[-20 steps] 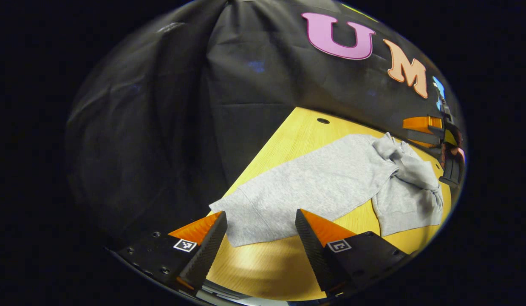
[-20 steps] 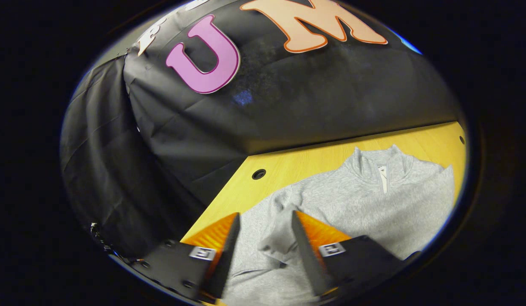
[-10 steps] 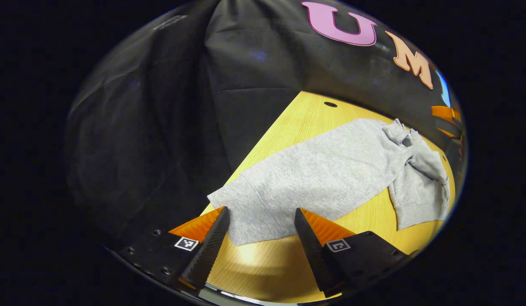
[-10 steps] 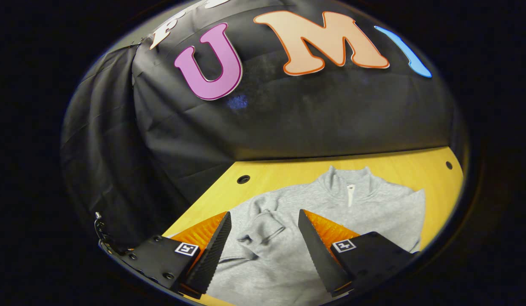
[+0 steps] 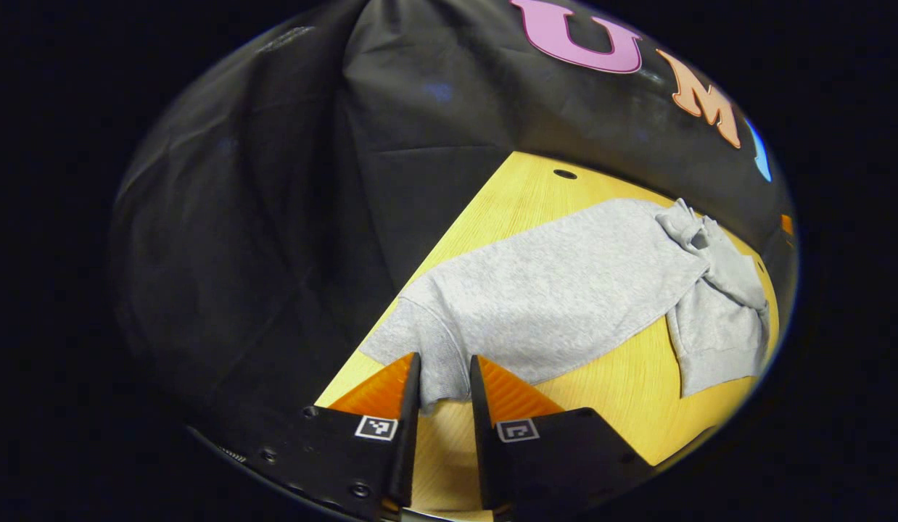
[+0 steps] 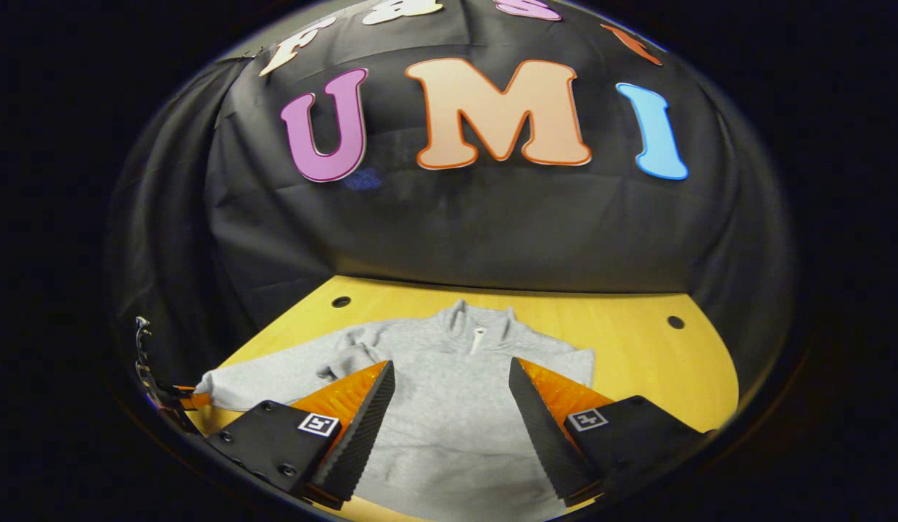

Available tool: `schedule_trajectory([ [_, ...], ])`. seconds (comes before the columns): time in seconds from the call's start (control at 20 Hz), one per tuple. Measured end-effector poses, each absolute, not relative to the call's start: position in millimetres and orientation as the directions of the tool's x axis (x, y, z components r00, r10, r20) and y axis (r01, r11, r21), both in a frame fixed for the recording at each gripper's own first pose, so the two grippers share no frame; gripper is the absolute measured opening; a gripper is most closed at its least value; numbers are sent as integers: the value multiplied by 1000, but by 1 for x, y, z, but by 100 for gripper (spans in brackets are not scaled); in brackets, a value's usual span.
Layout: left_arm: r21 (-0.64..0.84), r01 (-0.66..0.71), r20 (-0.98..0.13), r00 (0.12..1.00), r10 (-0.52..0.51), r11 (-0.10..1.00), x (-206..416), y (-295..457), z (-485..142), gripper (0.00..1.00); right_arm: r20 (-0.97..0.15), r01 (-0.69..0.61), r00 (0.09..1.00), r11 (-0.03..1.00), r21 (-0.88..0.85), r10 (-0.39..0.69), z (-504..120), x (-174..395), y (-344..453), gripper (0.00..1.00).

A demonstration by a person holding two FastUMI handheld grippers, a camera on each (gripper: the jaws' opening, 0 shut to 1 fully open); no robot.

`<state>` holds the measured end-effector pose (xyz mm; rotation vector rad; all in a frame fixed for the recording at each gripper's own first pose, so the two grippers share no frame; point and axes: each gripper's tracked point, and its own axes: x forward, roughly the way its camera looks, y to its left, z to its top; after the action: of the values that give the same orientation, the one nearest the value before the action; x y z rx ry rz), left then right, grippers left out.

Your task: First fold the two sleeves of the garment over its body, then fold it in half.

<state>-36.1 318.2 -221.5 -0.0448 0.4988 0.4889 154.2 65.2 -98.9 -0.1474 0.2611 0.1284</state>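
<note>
Here the left gripper (image 5: 445, 377), at the bottom of the left gripper view, has its fingers pinched on the cuff of the outstretched sleeve (image 5: 449, 341). The grey garment (image 5: 565, 290) stretches from there to the right edge across the wooden table (image 5: 623, 384). In the right gripper view, the right gripper (image 6: 449, 391) hovers over the garment's body, fingers wide apart, holding nothing.

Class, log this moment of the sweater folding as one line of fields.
phase: sleeve fold | left gripper: closing on sleeve cuff | right gripper: open above sweater | table
</note>
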Motion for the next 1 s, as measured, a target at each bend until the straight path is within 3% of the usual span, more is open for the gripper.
schedule_trajectory([
  [0.05, 88, -454, -471, 766, 438, 887, -34, 318, -221, 26, -262, -122, 961, 985, -124, 86, -94, 146, 52, 98],
  [0.1, 93, -451, -478, 762, 437, 888, -33, 318, -222, 21, -257, -97, 964, 988, -119, 63, -91, 139, 38, 94],
  [0.15, 105, -449, -480, 759, 440, 887, -31, 317, -220, 18, -250, -70, 967, 991, -113, 40, -87, 134, 26, 98],
  [0.45, 77, -458, -530, 734, 425, 886, -26, 313, -220, 2, -235, 48, 969, 993, -112, -73, -76, 98, -28, 94],
  [0.55, 44, -465, -537, 735, 413, 884, -23, 310, -219, 1, -234, 74, 967, 991, -109, -98, -75, 90, -38, 98],
  [0.7, -33, -463, -533, 758, 376, 886, -12, 293, -211, 0, -220, 120, 966, 988, -97, -139, -67, 70, -52, 94],
  [1.0, -222, -290, -451, 877, 166, 931, 41, 207, -163, 0, -195, 201, 958, 978, -54, -208, -63, 35, -78, 98],
])
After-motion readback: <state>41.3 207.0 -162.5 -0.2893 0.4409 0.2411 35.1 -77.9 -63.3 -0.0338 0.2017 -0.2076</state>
